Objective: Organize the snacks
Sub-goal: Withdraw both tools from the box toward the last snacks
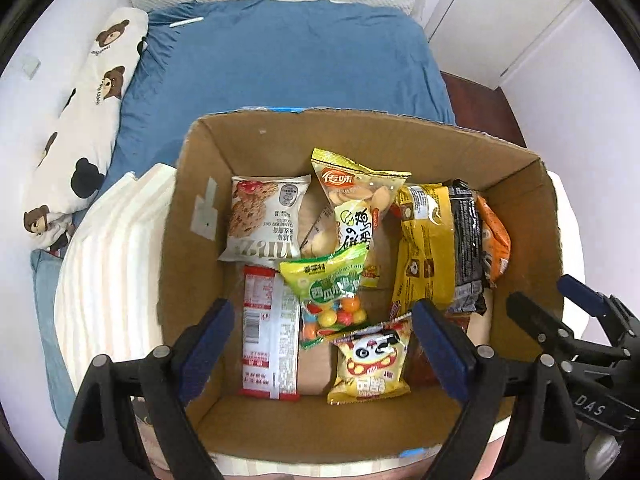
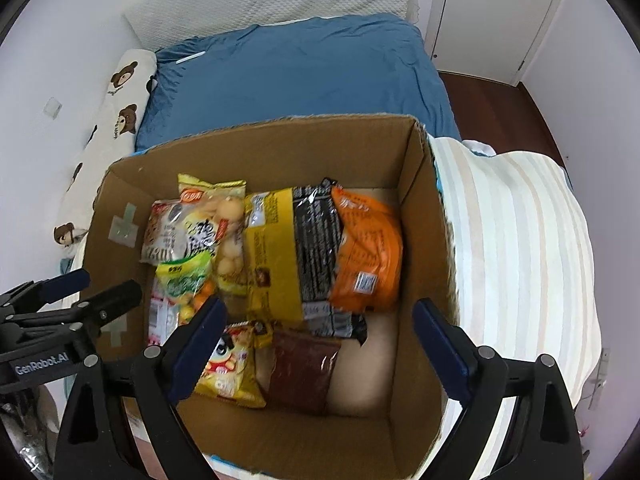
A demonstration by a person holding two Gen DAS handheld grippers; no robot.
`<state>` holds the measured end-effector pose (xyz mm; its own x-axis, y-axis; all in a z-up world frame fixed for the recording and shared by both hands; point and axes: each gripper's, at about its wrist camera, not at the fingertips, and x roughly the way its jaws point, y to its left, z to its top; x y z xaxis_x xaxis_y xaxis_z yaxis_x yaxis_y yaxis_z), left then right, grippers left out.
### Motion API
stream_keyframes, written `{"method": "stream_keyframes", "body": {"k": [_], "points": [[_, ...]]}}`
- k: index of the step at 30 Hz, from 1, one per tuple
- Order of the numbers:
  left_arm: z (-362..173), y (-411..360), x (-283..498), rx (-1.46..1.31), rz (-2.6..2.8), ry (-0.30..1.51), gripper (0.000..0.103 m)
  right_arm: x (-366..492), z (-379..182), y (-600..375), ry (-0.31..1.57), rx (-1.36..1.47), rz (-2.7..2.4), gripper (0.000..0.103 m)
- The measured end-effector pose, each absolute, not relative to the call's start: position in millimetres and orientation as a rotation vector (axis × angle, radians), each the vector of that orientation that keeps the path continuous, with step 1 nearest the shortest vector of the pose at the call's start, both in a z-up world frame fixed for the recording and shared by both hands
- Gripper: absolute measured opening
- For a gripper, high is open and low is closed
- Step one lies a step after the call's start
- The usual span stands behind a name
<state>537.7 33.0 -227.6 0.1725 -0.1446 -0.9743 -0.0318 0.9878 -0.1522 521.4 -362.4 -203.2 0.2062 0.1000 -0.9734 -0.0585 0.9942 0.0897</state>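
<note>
Our left gripper (image 1: 324,344) hangs over the cardboard box (image 1: 256,132), blue pads spread wide, nothing between them or touching them. Below the gap sits a yellow cartoon snack pack (image 1: 370,364); just left of it lies a red and white packet (image 1: 270,332), and above it a green candy bag (image 1: 328,292) with coloured balls showing. Farther in we see a white cookie bag (image 1: 266,218) and a yellow biscuit bag (image 1: 356,196) leaning against the far wall.

Our right gripper (image 2: 320,344) also points down into the box, pads wide apart, holding nothing. Under it lies a dark brown packet (image 2: 302,372) flat on the box floor. Beyond stand three bags side by side, touching: a yellow bag (image 2: 272,256), a black bag (image 2: 318,244) and an orange bag (image 2: 370,252) nearest the right wall. All snacks are inside the box.

Each gripper shows at the edge of the other's view, beside the box.

Outside, the box rests on a striped cloth (image 2: 512,240). Behind it is a blue bedsheet (image 1: 288,56), with a bear-print pillow (image 1: 80,120) along the left wall.
</note>
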Motion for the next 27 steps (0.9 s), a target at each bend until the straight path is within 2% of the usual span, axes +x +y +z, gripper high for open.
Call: {"method": "stream_keyframes", "body": {"k": [8,18,22,27], "points": [[-192,40,501,-0.125,-0.063,1.297,0.091,484,-175,-359,1.3,0.054,0.152,0.096],[-145,49,413,-0.116,-0.019,1.099,0.091,398,-141,-359,1.193,0.094,0.197,0.096],[-160,63,379,-0.14,0.024,1.112,0.091,363,-158,-354,1.229,0.149,0.232,0.096],[-209,89,348,-0.207,0.112,1.205,0.091,337,-206,-349,1.314,0.234,0.244,0.096]]}}
